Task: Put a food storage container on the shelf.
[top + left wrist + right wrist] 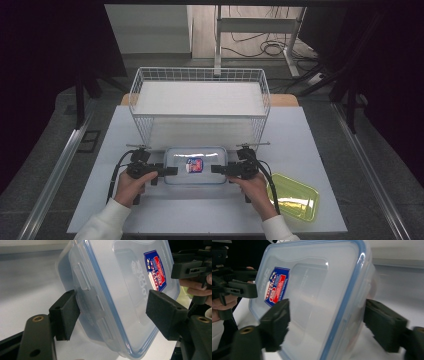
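Note:
A clear plastic container (pixel 196 176) with a blue-sealed lid and a red and blue sticker lies on the white table between my hands. My left gripper (pixel 170 171) is at its left end and my right gripper (pixel 216 169) at its right end. In the left gripper view the container (pixel 120 270) sits between the jaws of the left gripper (pixel 113 315). One pad is against the end latch and the other lies over the lid. In the right gripper view the right gripper (pixel 329 323) straddles the container's (pixel 317 285) other end the same way.
A white wire basket (pixel 200 74) stands just behind the container, its open top facing up. A yellow-green tray (pixel 295 197) lies at the front right, beside my right hand. The white table (pixel 200 215) ends close to my forearms.

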The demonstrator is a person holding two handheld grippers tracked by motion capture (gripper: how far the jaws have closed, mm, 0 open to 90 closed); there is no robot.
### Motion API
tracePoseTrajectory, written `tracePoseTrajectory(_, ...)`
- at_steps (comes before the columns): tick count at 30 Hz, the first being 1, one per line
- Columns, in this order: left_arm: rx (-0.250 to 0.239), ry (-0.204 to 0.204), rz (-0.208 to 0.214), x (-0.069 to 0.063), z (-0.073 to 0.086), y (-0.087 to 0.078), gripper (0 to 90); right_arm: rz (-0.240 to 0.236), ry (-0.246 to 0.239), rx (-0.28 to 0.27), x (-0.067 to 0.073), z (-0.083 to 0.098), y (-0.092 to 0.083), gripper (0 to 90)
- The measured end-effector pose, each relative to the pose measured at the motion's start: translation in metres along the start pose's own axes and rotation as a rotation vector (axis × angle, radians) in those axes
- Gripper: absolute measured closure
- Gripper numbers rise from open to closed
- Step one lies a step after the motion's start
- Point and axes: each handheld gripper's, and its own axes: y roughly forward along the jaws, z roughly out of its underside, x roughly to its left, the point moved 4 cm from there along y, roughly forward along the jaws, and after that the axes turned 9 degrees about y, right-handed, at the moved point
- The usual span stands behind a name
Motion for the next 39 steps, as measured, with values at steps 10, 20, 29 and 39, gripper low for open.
tracePoseTrajectory(10, -0.012, 0.043, 0.000, -0.006, 0.004, -0.009, 36.4, -0.051, 0.010, 0.004, -0.001, 0.003, -0.015, 43.0)
tracePoseTrajectory(20, -0.022, 0.074, 0.029, -0.008, 0.010, -0.018, 43.2, -0.047, -0.045, -0.002, 0.004, 0.010, -0.022, 45.4)
tracePoseTrajectory(29, -0.028, 0.091, 0.051, -0.008, 0.013, -0.022, 47.7, -0.075, -0.065, -0.011, 0.002, 0.013, -0.025, 47.7)
tracePoseTrajectory(39, -0.039, 0.100, 0.055, -0.008, 0.014, -0.022, 48.2, -0.084, -0.084, -0.022, 0.002, 0.017, -0.028, 49.2)
